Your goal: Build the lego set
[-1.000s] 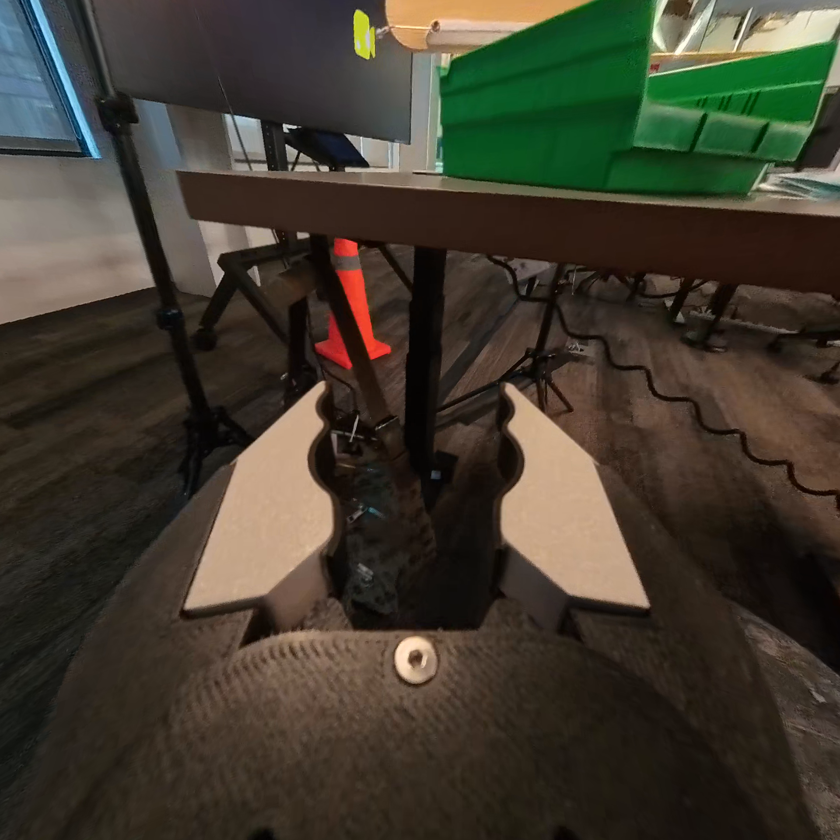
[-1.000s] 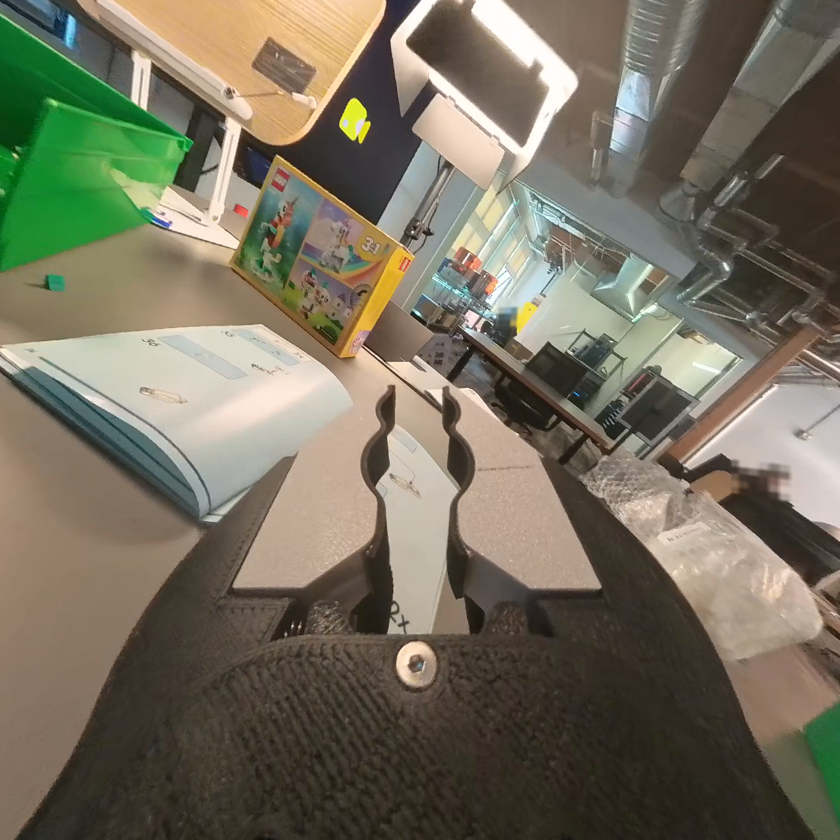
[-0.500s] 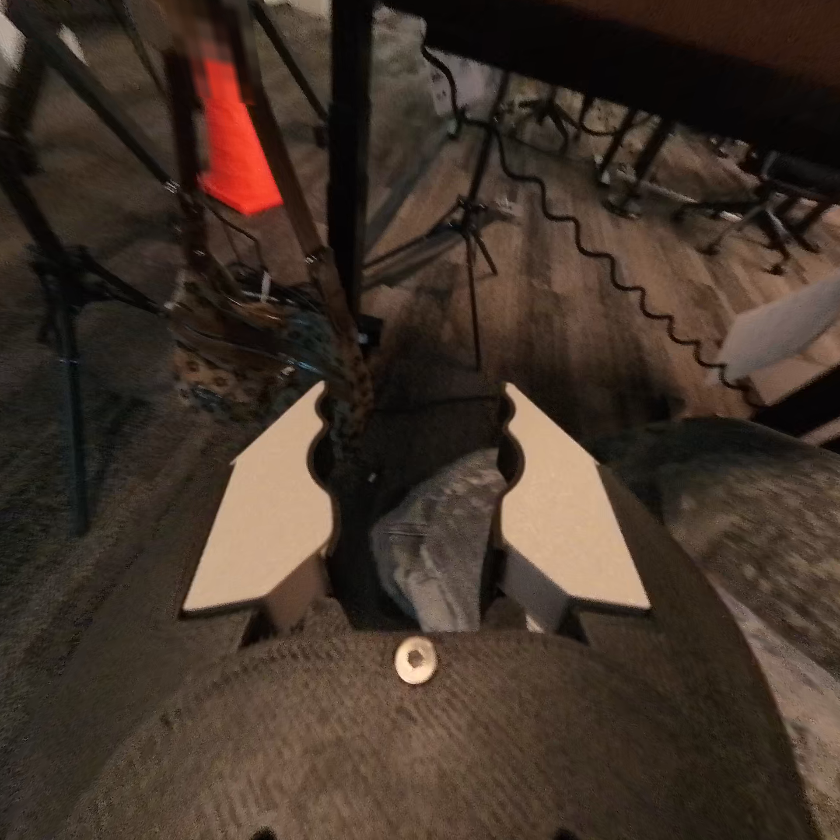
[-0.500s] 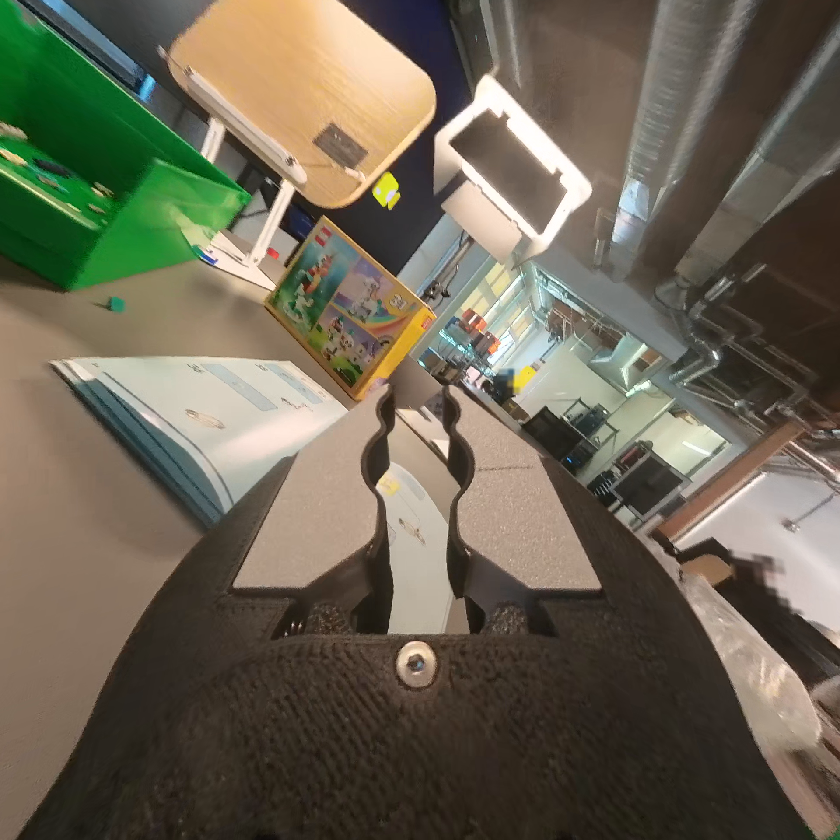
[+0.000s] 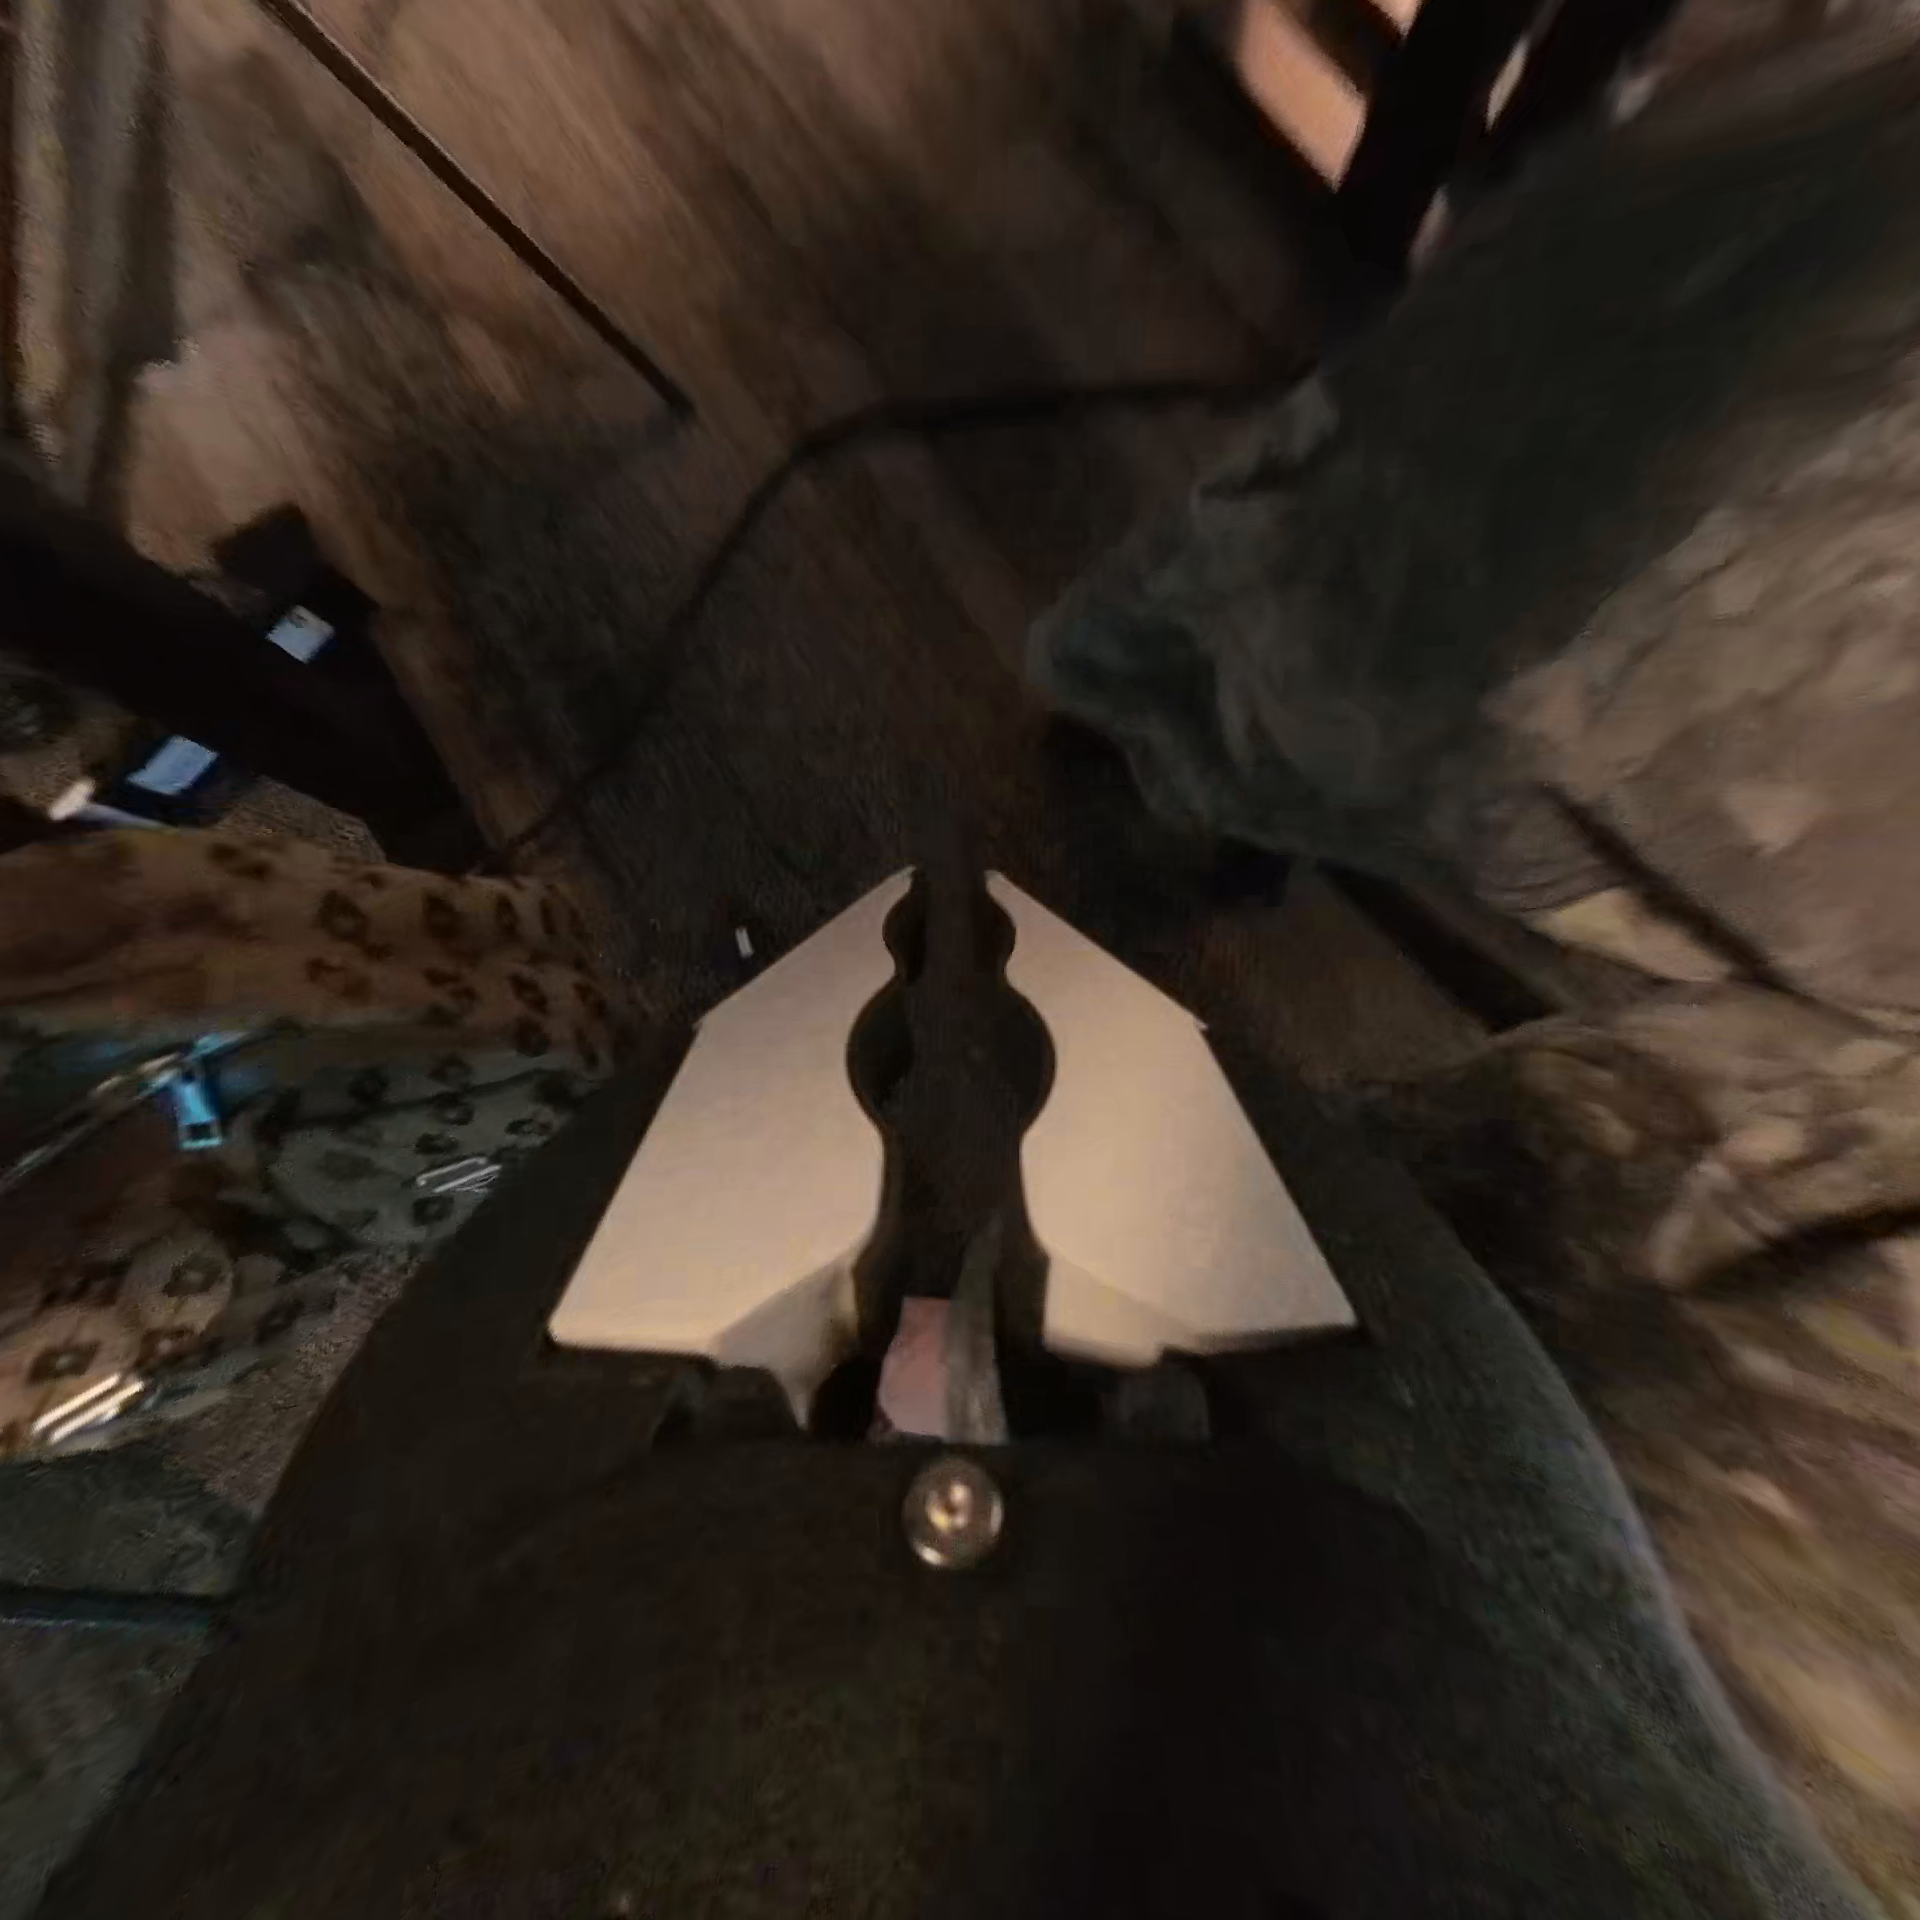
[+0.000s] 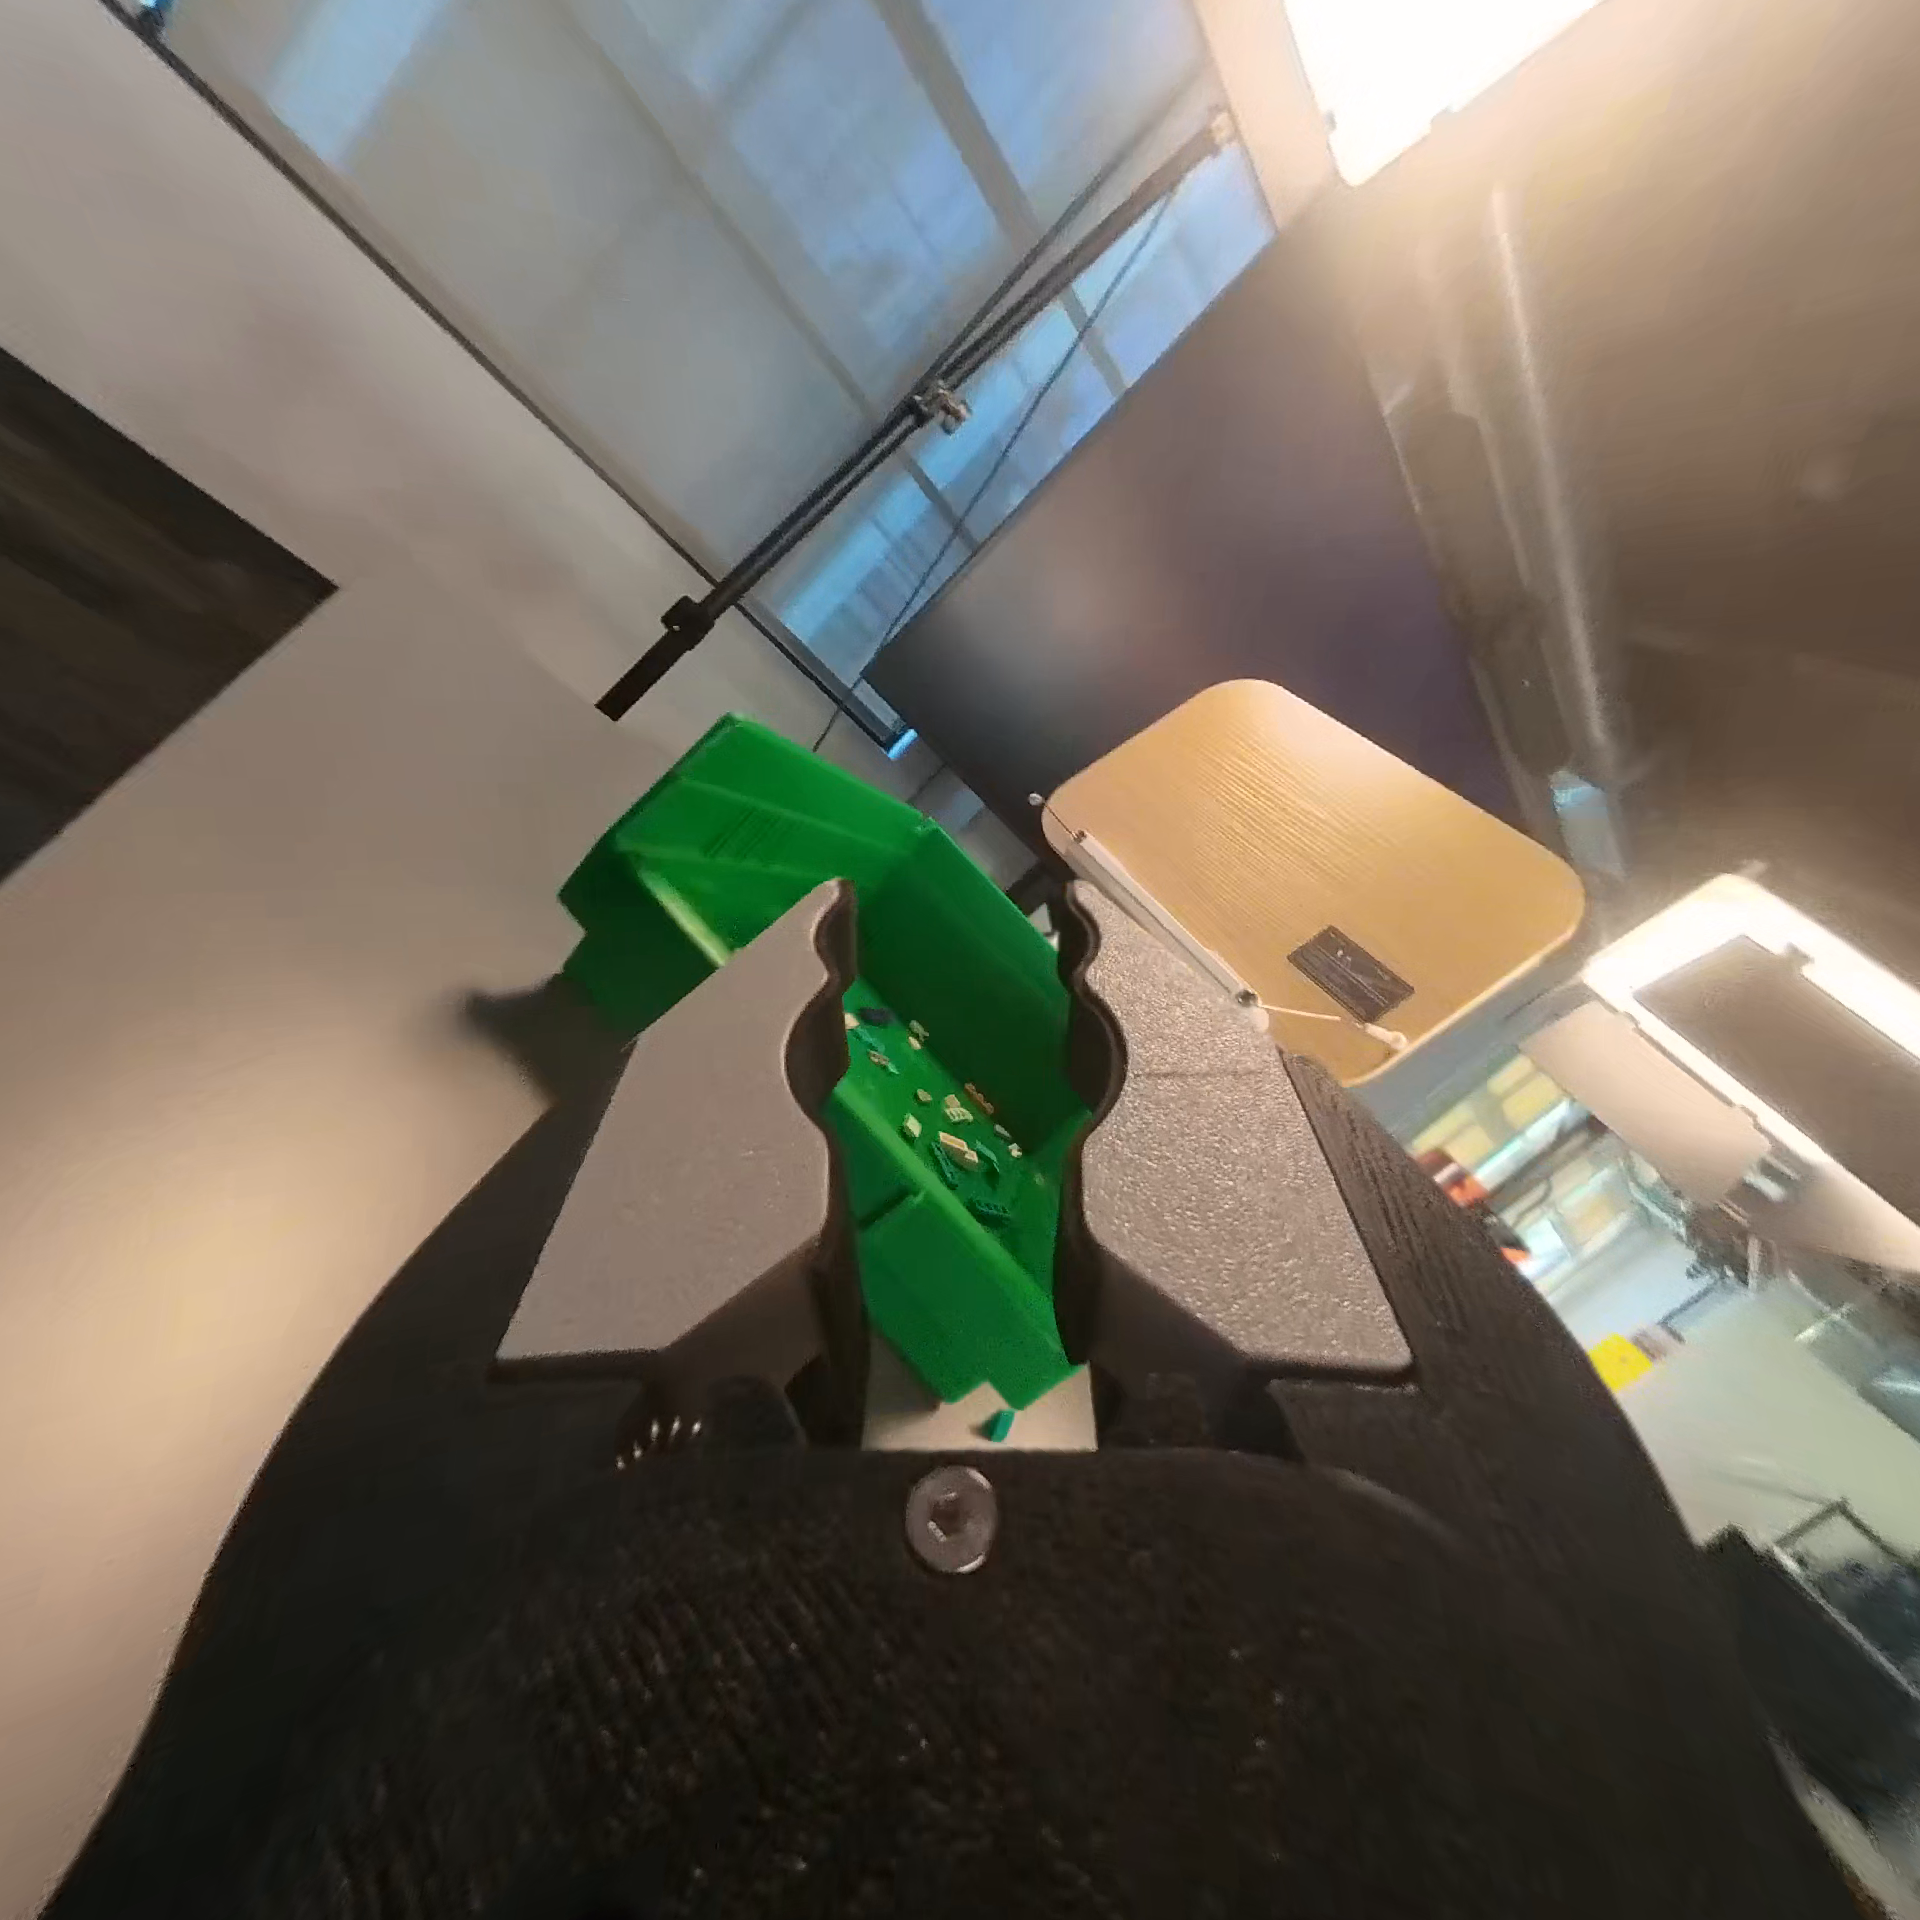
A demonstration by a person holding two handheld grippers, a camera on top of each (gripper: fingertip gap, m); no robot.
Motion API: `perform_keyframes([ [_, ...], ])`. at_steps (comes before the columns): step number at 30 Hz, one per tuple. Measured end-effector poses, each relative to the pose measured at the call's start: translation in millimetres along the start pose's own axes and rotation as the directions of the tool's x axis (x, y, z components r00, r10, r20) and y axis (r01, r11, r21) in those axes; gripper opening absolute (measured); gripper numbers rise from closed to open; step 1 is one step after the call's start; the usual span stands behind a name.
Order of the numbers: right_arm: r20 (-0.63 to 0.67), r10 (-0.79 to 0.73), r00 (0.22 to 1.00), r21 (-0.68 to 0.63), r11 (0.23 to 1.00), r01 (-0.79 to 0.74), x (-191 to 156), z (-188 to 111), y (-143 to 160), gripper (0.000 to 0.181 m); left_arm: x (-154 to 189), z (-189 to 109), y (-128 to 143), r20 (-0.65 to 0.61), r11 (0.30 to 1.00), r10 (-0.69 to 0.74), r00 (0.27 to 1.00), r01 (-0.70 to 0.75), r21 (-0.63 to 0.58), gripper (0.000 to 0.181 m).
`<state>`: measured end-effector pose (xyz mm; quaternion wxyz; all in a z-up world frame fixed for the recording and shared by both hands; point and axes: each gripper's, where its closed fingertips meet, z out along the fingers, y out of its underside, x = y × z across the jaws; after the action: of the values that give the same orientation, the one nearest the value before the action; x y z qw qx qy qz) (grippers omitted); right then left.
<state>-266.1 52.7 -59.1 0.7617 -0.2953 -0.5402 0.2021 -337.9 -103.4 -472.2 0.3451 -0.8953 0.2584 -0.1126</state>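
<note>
The right gripper (image 6: 954, 914) is up over the table (image 6: 260, 1039) and aimed straight at the green bin (image 6: 935, 1226), its two fingers set moderately apart with nothing between them, and through that gap you look right into the bin's open tray. There are the lego pieces (image 6: 956, 1117), small tan, white and dark green bits scattered loose across the bin's floor, too small to tell one from another. One more little green brick (image 6: 1000, 1425) sits on the table just outside the bin's near corner, close in front of the gripper's base. The bin's taller back part rises at the far end, tipped in the frame because the camera itself is rolled over. Beyond the bin and to its right, a pale wooden board (image 6: 1320, 894) with a small dark plate on it sits on a white bracket; behind the bin a dark screen (image 6: 1143, 603) and big windows (image 6: 727, 260), with a thin black stand pole (image 6: 831, 499) slanting across them. Over to the left gripper (image 5: 950, 883), well away from the bin, down low and pointing at dark wood-look floor (image 5: 727, 260): the picture is heavily blurred, but the fingertips sit nearly together, just a narrow slit at the tips, and nothing clearly held. A leopard-print fabric thing (image 5: 312, 935) lies to its left, and rumpled grey cloth (image 5: 1558, 727) fills its right side.
</note>
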Motion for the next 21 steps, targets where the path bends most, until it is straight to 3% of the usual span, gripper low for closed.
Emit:
perform_keyframes([
  [3,-0.102,-0.006,0.995,-0.031,1.0,0.003,20.3,6.1,8.5,0.041,-1.5,48.5,33.9,-0.07,0.99,0.038,0.997,-0.047,-0.13,0.0],
  [6,-0.228,-0.113,0.967,-0.118,0.989,0.088,51.2,-4.9,22.3,0.042,3.8,100.7,84.1,-0.19,0.956,-0.14,0.972,0.083,-0.282,0.0],
  [10,-0.352,-0.217,0.91,-0.24,0.961,0.136,92.7,-29.5,45.1,0.042,-4.1,168.5,141.5,-0.165,0.905,-0.325,0.931,0.256,-0.34,0.001],
  [12,-0.377,-0.243,0.894,-0.299,0.945,0.131,106.2,-37.1,61.7,0.042,-25.6,198.5,156.5,-0.06,0.858,-0.472,0.879,0.443,-0.261,0.007],
  [14,-0.404,-0.261,0.877,-0.362,0.926,0.109,117.5,-42.9,78.3,0.043,-50.0,219.5,170.9,0.023,0.744,-0.66,0.751,0.658,-0.117,0.016],
  [15,-0.418,-0.273,0.866,-0.391,0.915,0.099,122.5,-45.9,85.1,0.043,-62.7,228.7,180.4,0.067,0.714,-0.697,0.714,0.699,-0.037,0.02],
  [18,-0.438,-0.323,0.839,-0.488,0.869,0.08,135.7,-57.7,107.7,0.042,-94.8,253.3,205.0,0.207,0.751,-0.658,0.724,0.651,0.111,0.029],
  [21,-0.532,-0.311,0.787,-0.535,0.844,-0.028,156.3,-75.0,125.5,0.042,-105.9,281.2,236.8,0.239,0.758,-0.644,0.727,0.648,0.07,0.046],
])
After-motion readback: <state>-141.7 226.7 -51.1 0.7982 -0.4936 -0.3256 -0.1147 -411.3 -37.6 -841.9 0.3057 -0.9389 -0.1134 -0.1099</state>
